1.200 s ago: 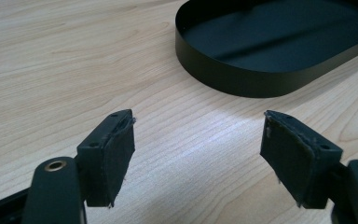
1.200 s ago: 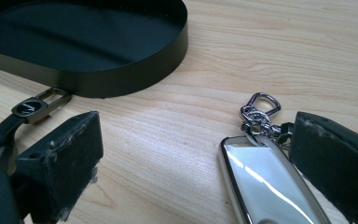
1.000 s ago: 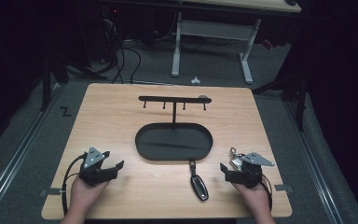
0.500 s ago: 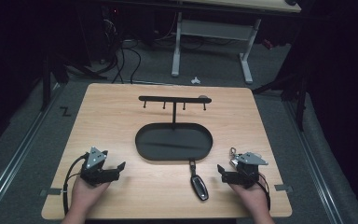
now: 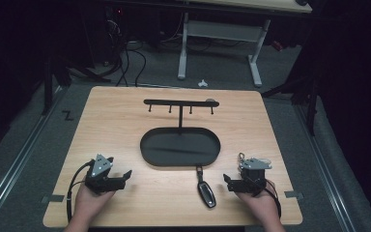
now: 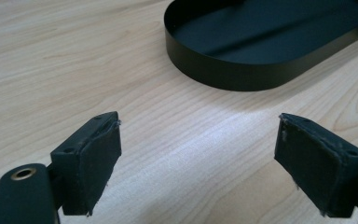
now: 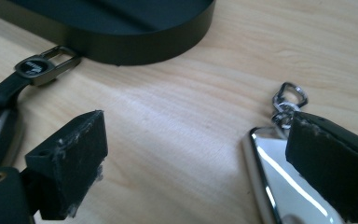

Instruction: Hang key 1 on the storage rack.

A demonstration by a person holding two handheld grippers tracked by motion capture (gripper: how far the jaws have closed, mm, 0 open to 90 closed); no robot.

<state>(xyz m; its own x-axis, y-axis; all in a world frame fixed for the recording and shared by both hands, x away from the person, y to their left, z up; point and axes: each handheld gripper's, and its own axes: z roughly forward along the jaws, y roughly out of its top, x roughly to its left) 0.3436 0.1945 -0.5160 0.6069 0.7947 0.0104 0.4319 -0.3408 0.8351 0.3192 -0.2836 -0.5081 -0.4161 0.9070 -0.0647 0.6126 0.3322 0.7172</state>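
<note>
On the table (image 5: 125,121), both tools rest spread and empty: left tool (image 5: 121,178), right tool (image 5: 228,182). Key fob (image 5: 206,192) lies beside tray (image 5: 147,154). Approach step; next, likely align right tool over fob.

We see a dark room with a grey floor (image 5: 38,140), black cables (image 5: 125,63) and a white desk frame (image 5: 220,34).

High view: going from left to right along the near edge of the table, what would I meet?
Left tongs in the person's left hand → black key fob lying on the wood → right tongs, with a shiny silver tag and clip on the table just behind them.
</note>
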